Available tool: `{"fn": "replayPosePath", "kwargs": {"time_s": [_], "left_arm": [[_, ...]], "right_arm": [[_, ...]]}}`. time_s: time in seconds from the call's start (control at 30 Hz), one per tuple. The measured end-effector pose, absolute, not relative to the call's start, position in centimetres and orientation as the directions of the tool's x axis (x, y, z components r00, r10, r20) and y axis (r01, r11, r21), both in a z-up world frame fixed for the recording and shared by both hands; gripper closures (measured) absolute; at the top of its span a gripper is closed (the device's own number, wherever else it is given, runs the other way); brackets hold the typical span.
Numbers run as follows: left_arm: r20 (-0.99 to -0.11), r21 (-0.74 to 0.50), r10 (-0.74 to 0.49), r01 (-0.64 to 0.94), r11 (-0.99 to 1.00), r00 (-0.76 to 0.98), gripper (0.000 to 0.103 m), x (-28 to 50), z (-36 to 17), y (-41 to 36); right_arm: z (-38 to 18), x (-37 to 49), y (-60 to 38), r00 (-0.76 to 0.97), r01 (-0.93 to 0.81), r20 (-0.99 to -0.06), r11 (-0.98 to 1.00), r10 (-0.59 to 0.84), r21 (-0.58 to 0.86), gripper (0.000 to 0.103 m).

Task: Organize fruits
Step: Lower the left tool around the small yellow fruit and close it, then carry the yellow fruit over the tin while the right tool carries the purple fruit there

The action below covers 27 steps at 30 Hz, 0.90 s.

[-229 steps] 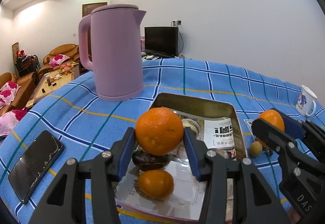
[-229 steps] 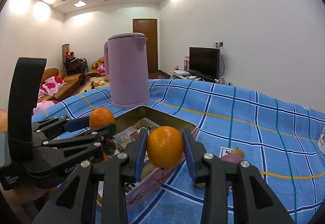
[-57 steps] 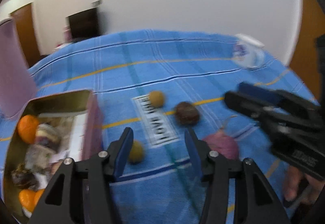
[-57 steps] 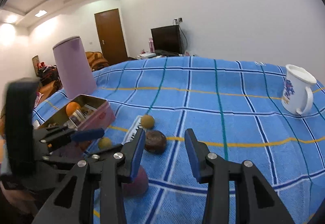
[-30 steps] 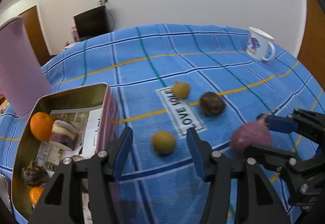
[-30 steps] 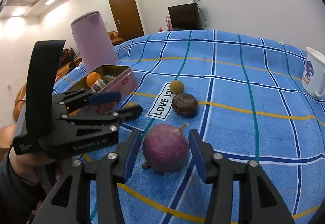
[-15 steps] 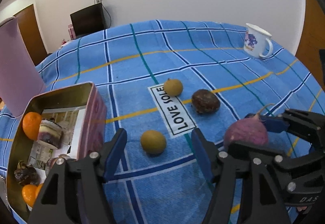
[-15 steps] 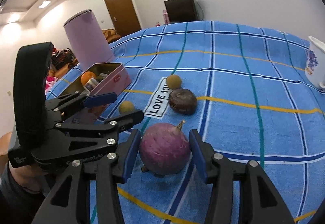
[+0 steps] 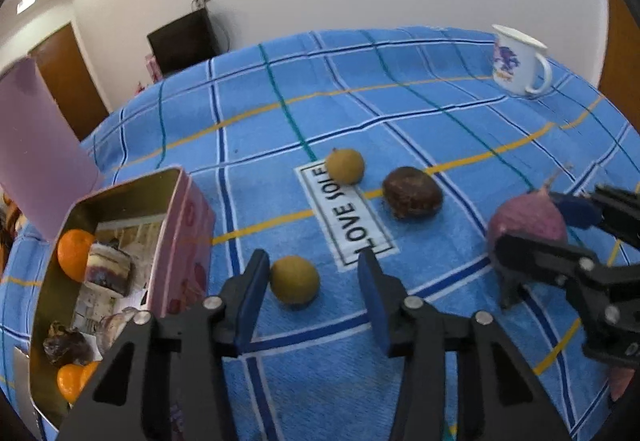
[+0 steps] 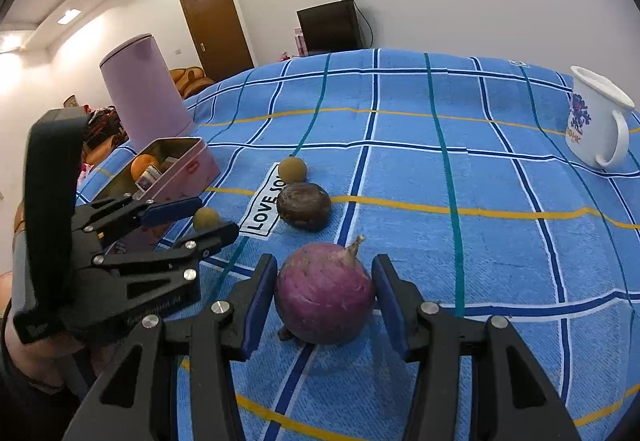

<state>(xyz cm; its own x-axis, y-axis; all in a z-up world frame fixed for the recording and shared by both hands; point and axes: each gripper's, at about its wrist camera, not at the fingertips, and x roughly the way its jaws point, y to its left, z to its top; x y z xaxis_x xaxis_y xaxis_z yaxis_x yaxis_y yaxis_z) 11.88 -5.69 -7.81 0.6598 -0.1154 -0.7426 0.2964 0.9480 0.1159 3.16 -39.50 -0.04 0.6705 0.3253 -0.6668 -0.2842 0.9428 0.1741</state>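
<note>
A small yellow-brown fruit [image 9: 295,280] lies on the blue checked cloth between the fingers of my left gripper [image 9: 312,258]. The jaws are closing: the left pad is at the fruit, the right pad still stands apart. My right gripper [image 10: 326,261] is shut on a purple fruit [image 10: 325,293] with a dry stem, low over the cloth; in the left wrist view this purple fruit [image 9: 528,217] shows at the right. The pink tin [image 9: 188,241] at the left holds oranges [image 9: 74,255] and other pieces.
A second yellow-brown fruit [image 9: 345,166] and a dark brown fruit [image 9: 412,193] lie beside a "LOVE SOLE" label [image 9: 348,217]. A white mug [image 10: 592,121] stands at the far right. A lilac kettle [image 10: 144,97] stands behind the tin. A hand holds the left gripper [image 10: 214,218].
My left gripper has come closer around the yellow-brown fruit; its jaws widened, then narrowed. The purple fruit has stayed fixed between the right fingers while the background shifted.
</note>
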Motion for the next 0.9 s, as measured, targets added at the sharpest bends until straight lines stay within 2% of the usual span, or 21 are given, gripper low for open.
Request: {"fn": "replayPosePath", "kwargs": {"time_s": [0.13,0.17,0.2,0.27,0.3,0.73,0.9], "left_arm": [[-0.778,0.018,-0.177,0.303,0.953,0.603,0.057,12.9,-8.3,-4.9],[-0.779,-0.015,-0.198,0.297,0.955,0.595,0.059,13.1,-8.3,-4.6],[-0.778,-0.021,-0.200,0.293,0.956,0.596,0.065,13.2,-8.3,-4.5],[-0.776,-0.017,-0.201,0.298,0.954,0.598,0.070,13.1,-8.3,-4.6],[-0.775,-0.016,-0.201,0.299,0.954,0.599,0.078,13.0,-8.3,-4.7],[-0.735,-0.041,-0.241,0.313,0.949,0.634,0.077,11.8,-7.4,-4.2],[-0.699,-0.063,-0.251,0.292,0.954,0.669,0.077,11.3,-6.8,-3.4]], "right_arm": [[-0.2,3.2,-39.3,0.665,-0.290,-0.674,0.943,0.321,0.163,0.052],[-0.2,3.2,-39.1,0.667,-0.291,-0.675,0.944,0.317,0.156,0.052],[-0.1,3.2,-39.1,0.667,-0.293,-0.674,0.944,0.317,0.153,0.052],[-0.2,3.2,-39.0,0.665,-0.302,-0.673,0.941,0.324,0.155,0.052],[-0.2,3.2,-39.0,0.664,-0.304,-0.672,0.940,0.327,0.157,0.052],[0.4,2.3,-38.9,0.701,-0.309,-0.638,0.942,0.319,0.132,0.052],[1.1,1.4,-38.7,0.730,-0.327,-0.597,0.937,0.333,0.123,0.052]]}}
